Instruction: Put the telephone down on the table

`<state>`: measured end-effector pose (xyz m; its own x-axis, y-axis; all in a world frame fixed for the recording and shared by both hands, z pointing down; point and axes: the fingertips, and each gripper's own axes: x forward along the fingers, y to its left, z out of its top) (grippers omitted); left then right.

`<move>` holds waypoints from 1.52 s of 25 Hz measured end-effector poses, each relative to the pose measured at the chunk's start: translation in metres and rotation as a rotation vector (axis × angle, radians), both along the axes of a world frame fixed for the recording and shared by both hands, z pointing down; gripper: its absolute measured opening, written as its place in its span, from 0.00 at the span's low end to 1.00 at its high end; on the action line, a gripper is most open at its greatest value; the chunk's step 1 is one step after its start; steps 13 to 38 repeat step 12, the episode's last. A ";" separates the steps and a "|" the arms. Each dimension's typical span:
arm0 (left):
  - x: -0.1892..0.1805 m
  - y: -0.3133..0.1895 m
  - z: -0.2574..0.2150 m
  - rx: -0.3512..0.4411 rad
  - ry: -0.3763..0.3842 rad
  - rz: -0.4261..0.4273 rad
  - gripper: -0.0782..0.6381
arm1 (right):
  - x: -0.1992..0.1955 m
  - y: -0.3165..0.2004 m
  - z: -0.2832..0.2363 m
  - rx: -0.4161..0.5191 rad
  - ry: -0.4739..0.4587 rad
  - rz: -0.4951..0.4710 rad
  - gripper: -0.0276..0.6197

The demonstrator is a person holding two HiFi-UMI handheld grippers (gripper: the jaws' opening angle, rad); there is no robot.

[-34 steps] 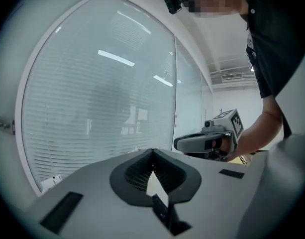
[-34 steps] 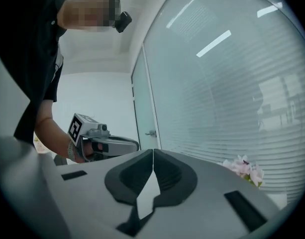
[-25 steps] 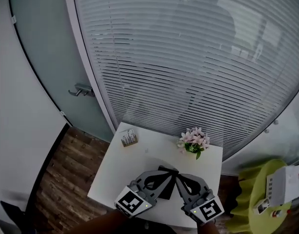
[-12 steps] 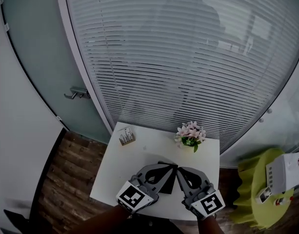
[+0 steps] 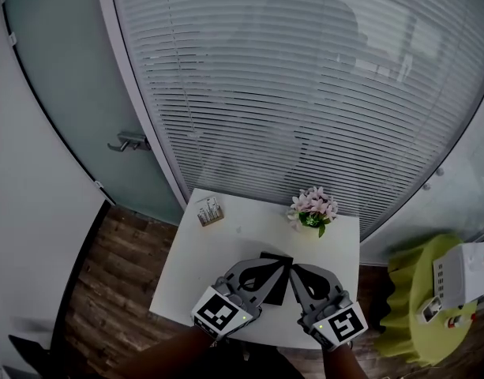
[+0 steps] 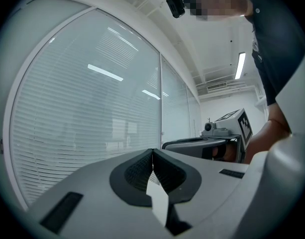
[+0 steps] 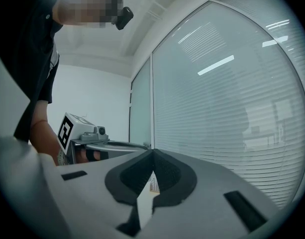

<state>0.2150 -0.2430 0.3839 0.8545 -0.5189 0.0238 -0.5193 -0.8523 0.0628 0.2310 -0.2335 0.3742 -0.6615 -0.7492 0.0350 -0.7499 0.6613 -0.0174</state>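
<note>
A flat black telephone (image 5: 275, 289) lies on the small white table (image 5: 202, 255), partly hidden under my two grippers. In the head view the left gripper (image 5: 279, 269) and the right gripper (image 5: 293, 272) hover over it side by side, tips almost meeting. Whether they touch the telephone I cannot tell. In the left gripper view the left gripper (image 6: 152, 151) is shut with nothing between its pads, and the right gripper's body (image 6: 197, 146) shows beside it. The right gripper view shows the right gripper (image 7: 152, 152) shut and empty too.
A pot of pink flowers (image 5: 313, 212) stands at the table's far right edge, and a small card holder (image 5: 209, 211) at its far left corner. A blind-covered glass wall rises just behind. A green round stand (image 5: 415, 322) bearing a white device (image 5: 461, 275) sits to the right.
Only the head camera's view has shifted slightly. Both grippers stay shut over the telephone in about the same spot.
</note>
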 end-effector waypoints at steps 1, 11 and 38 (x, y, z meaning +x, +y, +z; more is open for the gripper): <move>-0.001 0.001 0.001 -0.002 0.001 0.000 0.12 | -0.001 0.000 0.000 0.000 0.000 -0.002 0.08; -0.008 0.004 0.009 -0.003 -0.072 0.005 0.12 | -0.007 0.005 0.005 -0.009 0.006 -0.017 0.08; -0.009 0.005 0.011 0.001 -0.100 0.009 0.12 | -0.007 0.006 0.005 -0.009 0.007 -0.017 0.08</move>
